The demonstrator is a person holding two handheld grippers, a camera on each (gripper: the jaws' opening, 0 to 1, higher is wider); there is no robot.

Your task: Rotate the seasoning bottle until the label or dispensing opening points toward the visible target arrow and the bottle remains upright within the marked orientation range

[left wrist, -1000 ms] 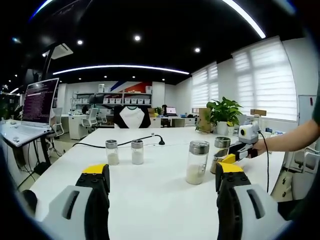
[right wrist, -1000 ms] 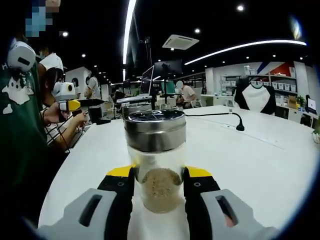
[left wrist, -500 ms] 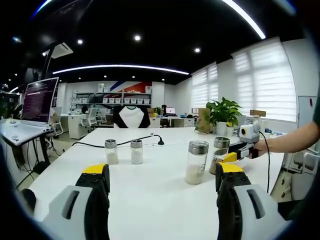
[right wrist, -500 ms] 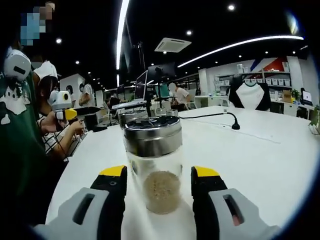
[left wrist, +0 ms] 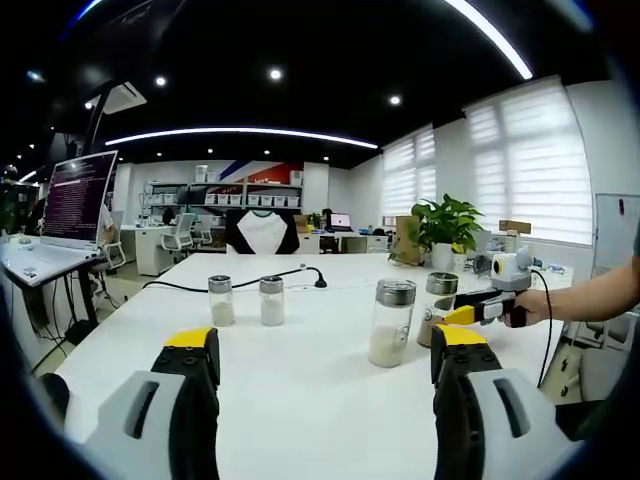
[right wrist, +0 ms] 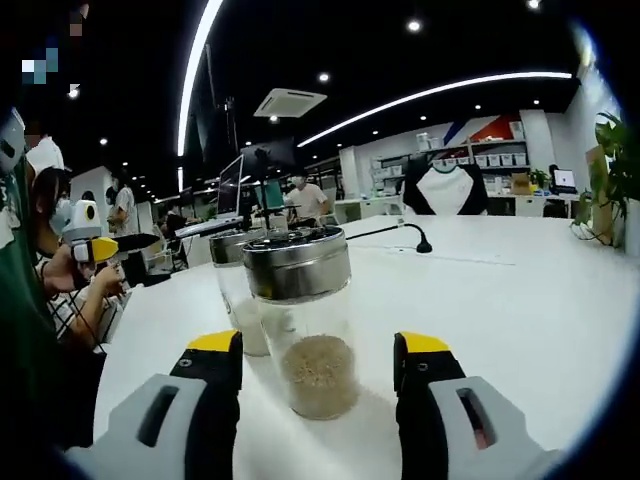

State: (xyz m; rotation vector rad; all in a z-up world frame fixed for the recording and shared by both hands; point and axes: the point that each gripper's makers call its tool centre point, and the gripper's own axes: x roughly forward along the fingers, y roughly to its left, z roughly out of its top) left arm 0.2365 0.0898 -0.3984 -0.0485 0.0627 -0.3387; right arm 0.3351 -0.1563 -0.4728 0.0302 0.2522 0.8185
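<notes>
A glass seasoning bottle [right wrist: 305,340] with a steel cap and brown grains stands upright on the white table [right wrist: 520,300], between the jaws of my right gripper [right wrist: 320,350]. The jaws are open, with a gap on each side of the glass. Right behind it stands a second capped bottle [right wrist: 235,300]. In the left gripper view the brown-grain bottle [left wrist: 440,305] sits at the right, with the right gripper [left wrist: 462,315] at it. A taller bottle of white grains [left wrist: 392,322] stands beside it. My left gripper [left wrist: 325,345] is open over bare table, well short of the bottles.
Two small shakers [left wrist: 245,300] stand mid-table, a black cable [left wrist: 290,277] behind them. A potted plant [left wrist: 447,225] is at the far right and a monitor [left wrist: 80,200] at the left. A person's hand holds the left gripper [right wrist: 140,241] off the table's left edge.
My right gripper was shut on the brown-grain bottle a second ago and has since opened and let it go. Its view has swung round. The left gripper has barely moved.
</notes>
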